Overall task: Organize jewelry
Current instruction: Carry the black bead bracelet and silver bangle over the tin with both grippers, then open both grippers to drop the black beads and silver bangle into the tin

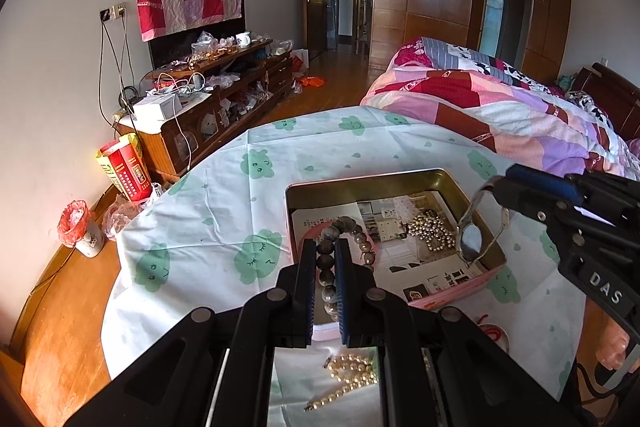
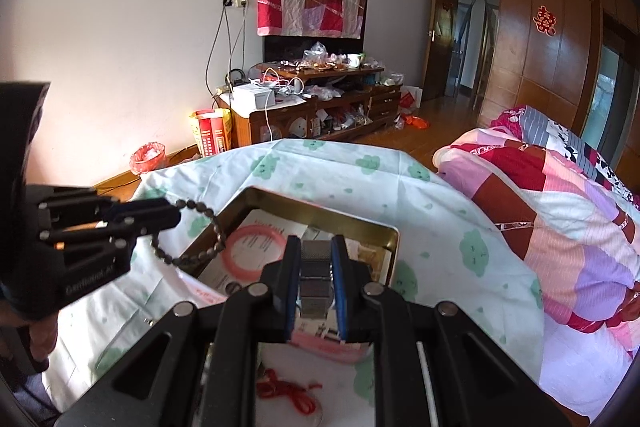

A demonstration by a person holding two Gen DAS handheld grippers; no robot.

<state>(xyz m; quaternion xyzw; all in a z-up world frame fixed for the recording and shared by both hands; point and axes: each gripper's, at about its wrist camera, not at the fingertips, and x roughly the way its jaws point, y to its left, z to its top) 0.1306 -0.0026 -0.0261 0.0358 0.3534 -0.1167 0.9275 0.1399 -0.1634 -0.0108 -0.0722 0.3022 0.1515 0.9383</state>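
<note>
Gold-lined metal tin (image 1: 472, 187) sits open on the cloth-covered tabletop (image 1: 224, 211) to receive jewelry. Over it, the left hand-held gripper (image 1: 326, 259) is clamped on a dark bead bracelet (image 1: 326, 269), its loop hanging free. The right hand-held gripper (image 2: 316, 255) pinches a silver mesh-band watch (image 2: 316, 275) by its strap.

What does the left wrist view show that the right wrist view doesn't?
Left wrist only: a gold bead chain inside the tin, and a pearl strand on the tablecloth. Right wrist only: a pink bangle in the tin. Both: the tin, the left gripper clamping a bead bracelet, and the right gripper clamping a mesh-band watch.
</note>
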